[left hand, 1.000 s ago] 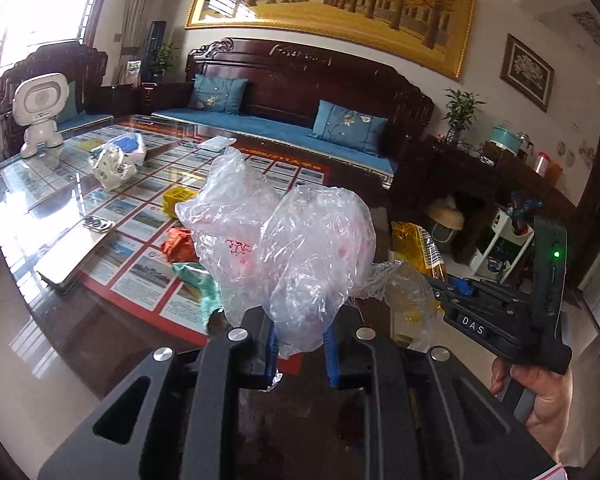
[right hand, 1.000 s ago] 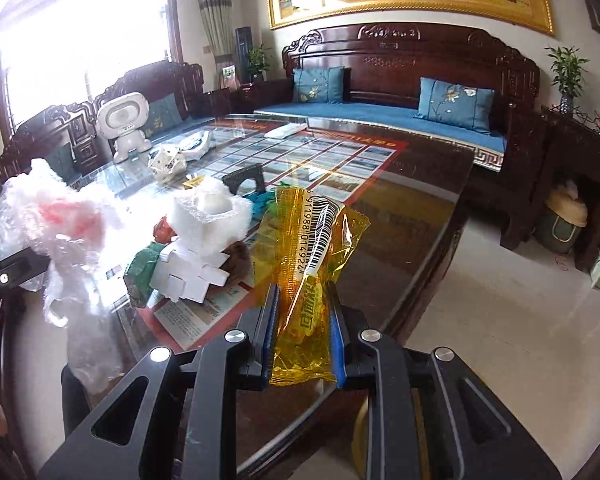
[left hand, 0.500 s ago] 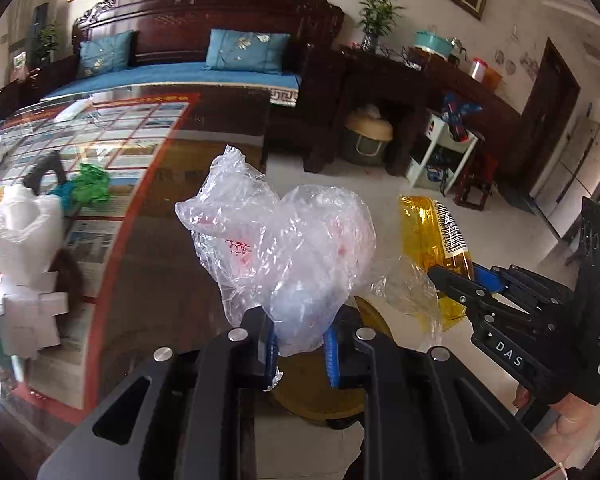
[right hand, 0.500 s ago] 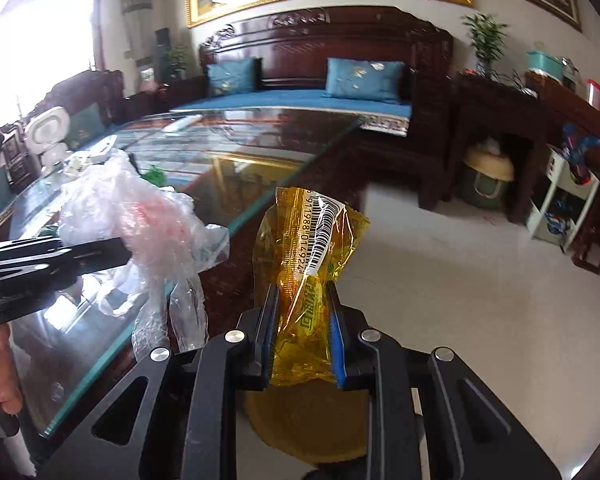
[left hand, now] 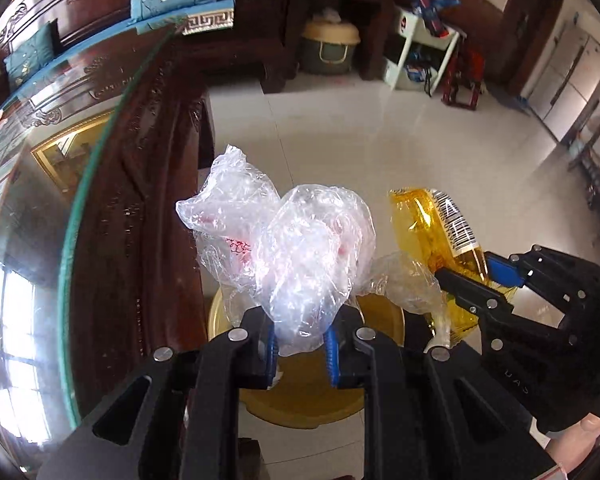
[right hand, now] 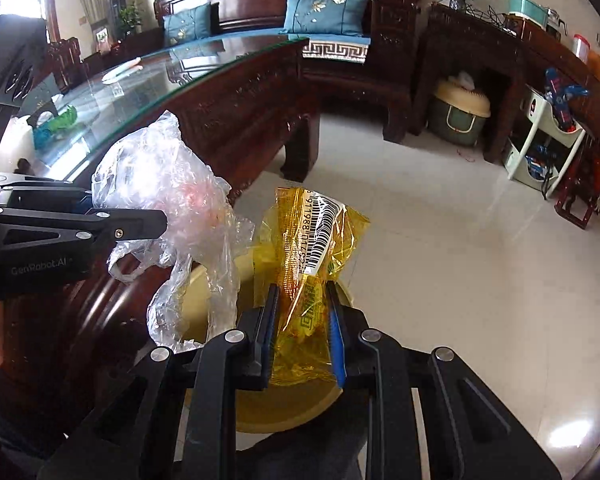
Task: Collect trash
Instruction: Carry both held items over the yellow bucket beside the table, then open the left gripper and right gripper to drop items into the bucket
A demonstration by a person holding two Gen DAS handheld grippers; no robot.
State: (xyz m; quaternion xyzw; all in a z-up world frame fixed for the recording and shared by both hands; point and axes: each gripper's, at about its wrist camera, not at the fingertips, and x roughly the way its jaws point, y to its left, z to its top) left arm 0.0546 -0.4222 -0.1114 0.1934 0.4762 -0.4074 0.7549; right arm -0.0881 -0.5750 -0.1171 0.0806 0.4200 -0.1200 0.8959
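two pieces of trash held above a round yellow bin [left hand: 384, 316]

the left gripper [left hand: 300, 350] is clamped on a crumpled clear plastic bag [left hand: 296, 248], the right gripper [right hand: 302, 336] on a yellow cellophane wrapper with a barcode [right hand: 312, 248]; both are held over the bin, beside the glass-topped dark wooden table [right hand: 204, 92].

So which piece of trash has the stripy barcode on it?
The yellow wrapper, pinched in the right claw. The crumpled clear plastic bag in the left claw shows only faint red print, no barcode.

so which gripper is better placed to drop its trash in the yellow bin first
Probably left: the left gripper holds its clear plastic bag over the yellow bin; the right gripper's yellow wrapper sits nearer the rim.
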